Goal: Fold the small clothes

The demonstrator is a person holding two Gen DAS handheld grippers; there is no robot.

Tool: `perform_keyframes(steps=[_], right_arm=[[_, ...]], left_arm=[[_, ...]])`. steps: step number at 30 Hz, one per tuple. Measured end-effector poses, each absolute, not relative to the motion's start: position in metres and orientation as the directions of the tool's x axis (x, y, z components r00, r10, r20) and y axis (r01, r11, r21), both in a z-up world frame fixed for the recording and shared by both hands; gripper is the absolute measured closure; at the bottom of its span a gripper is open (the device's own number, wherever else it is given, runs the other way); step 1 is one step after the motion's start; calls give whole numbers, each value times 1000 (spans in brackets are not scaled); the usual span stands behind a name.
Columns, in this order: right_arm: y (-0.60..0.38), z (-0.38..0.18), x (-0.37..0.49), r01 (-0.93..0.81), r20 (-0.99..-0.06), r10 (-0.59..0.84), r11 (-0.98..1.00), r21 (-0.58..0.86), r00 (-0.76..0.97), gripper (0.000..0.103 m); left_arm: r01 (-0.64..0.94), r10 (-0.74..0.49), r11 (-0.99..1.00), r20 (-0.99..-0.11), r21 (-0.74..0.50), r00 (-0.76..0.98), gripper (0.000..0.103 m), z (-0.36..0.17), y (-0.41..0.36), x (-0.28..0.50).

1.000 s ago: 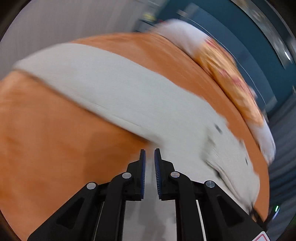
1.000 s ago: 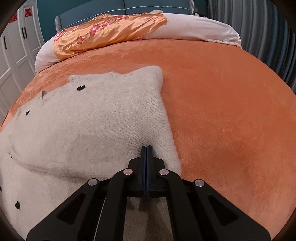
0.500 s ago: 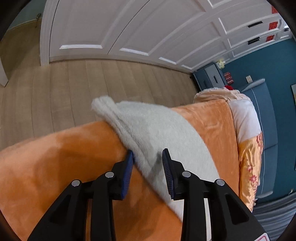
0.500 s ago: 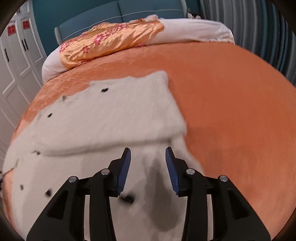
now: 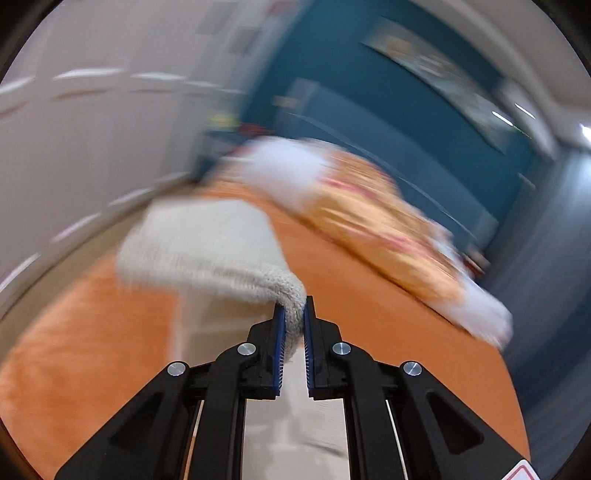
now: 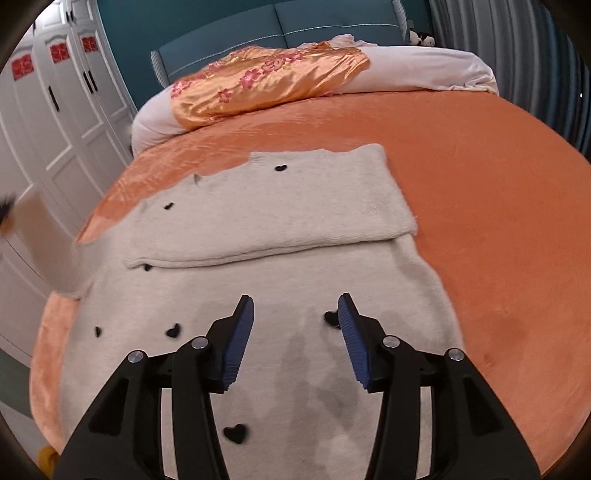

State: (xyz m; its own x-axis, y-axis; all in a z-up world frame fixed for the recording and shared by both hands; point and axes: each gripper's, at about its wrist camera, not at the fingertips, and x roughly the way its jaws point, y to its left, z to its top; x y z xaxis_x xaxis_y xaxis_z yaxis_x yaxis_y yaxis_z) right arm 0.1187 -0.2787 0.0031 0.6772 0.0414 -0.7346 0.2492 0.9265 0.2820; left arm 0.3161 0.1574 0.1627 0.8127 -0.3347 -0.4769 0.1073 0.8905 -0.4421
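A cream knitted sweater [image 6: 280,221] with small black hearts lies flat on the orange bedspread [image 6: 480,184]. One sleeve is folded across its chest. My right gripper [image 6: 295,310] hovers above the lower body of the sweater; its jaws are opening and nothing is between them. In the left wrist view, my left gripper [image 5: 293,306] is shut on a thick fold of the cream knit [image 5: 207,243], which it holds lifted off the bedspread [image 5: 74,350]. That view is blurred by motion. The raised cloth also shows as a pale blur [image 6: 48,251] at the left edge of the right wrist view.
An orange floral pillow [image 6: 273,81] and a white quilt roll [image 6: 424,70] lie at the head of the bed, against a teal headboard [image 6: 295,29]. White wardrobe doors [image 6: 55,110] stand to the left. The bed edge falls away near the sweater's left side.
My right gripper let go of the folded sleeve, opened and drew back and up. My left gripper closed on the sweater's edge and swung up with it.
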Motion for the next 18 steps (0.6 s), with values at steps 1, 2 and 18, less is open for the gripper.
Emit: perform_keyframes(steps=[1,2,18], right_arm=[[-281,2,116,251,-734,49,922,293,677,57],[-284,0,113,256,-735,51,920,298,676,57],[-339,-5,138,227,-734,131,902,368,667,43]], left_arm=[[161,-383,883,-478,-442,790,97,162,127,313],[226,-441,870,-489,-438,753,96,157,83,307],[-154,-376,839,-762,-521,527,71,-17,72,267]])
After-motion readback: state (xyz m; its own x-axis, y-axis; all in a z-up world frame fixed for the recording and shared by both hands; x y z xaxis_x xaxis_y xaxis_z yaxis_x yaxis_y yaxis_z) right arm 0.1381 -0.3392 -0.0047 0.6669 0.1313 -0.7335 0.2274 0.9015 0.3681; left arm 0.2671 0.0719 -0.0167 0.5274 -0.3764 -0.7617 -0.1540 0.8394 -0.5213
